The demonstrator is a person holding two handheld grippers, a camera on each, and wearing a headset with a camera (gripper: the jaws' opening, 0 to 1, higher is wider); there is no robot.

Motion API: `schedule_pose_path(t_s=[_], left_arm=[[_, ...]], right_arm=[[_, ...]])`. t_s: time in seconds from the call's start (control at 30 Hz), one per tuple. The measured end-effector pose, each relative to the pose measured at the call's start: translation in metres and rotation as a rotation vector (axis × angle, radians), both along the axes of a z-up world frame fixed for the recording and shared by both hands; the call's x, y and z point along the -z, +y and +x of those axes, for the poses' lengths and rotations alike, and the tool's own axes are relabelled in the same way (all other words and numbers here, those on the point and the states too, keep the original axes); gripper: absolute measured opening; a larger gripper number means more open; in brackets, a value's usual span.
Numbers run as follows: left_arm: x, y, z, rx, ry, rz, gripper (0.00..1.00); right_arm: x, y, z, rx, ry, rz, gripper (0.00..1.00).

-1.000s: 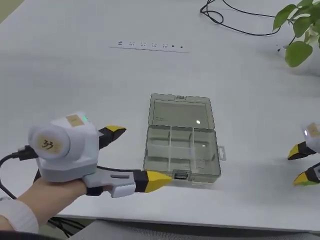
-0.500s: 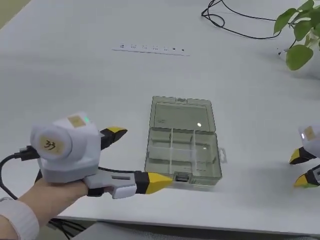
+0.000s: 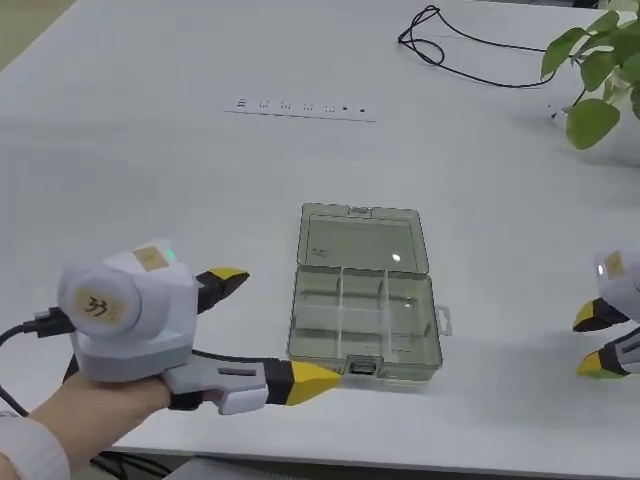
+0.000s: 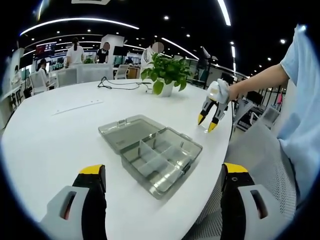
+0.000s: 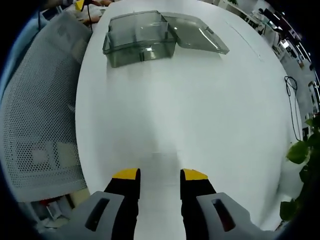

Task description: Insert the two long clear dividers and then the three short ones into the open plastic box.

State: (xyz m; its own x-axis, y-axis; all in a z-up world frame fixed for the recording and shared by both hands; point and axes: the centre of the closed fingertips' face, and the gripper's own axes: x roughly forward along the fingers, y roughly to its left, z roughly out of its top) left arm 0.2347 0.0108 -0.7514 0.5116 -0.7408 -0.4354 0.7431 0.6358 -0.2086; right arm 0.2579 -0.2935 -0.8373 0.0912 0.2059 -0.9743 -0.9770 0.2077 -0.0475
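Observation:
The smoky clear plastic box lies near the table's front edge, its lid folded open flat behind it. Clear dividers stand inside and split it into several compartments. My left gripper hovers just left of the box, open wide and holding nothing. In the left gripper view the box sits ahead between my jaws, and the right gripper hangs beyond it. My right gripper waits well off to the right, open and holding nothing. From there the box is far ahead of the right gripper.
A white power strip lies at the back of the table, with a black cable and a potted plant at the back right. The table's front edge runs close below the box. A mesh chair stands beside it.
The head camera has shifted a little, so the whole picture sits lower. Both grippers stay open and drift only slightly. The box has not moved.

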Motion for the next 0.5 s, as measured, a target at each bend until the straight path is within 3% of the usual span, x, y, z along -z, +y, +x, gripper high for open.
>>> schedule_pose_path(t_s=[0.23,0.37,0.5], left_arm=[[0.000,0.000,0.004,-0.010,0.010,-0.017,0.98],[0.000,-0.001,0.004,-0.007,0.014,-0.017,0.97],[-0.001,-0.003,0.005,-0.012,0.027,-0.037,0.97]], right_arm=[[-0.023,0.031,0.003,-0.016,-0.073,0.069,0.32],[-0.034,0.050,0.001,-0.035,-0.091,0.100,0.32],[-0.033,0.062,0.003,-0.070,-0.114,0.122,0.32]])
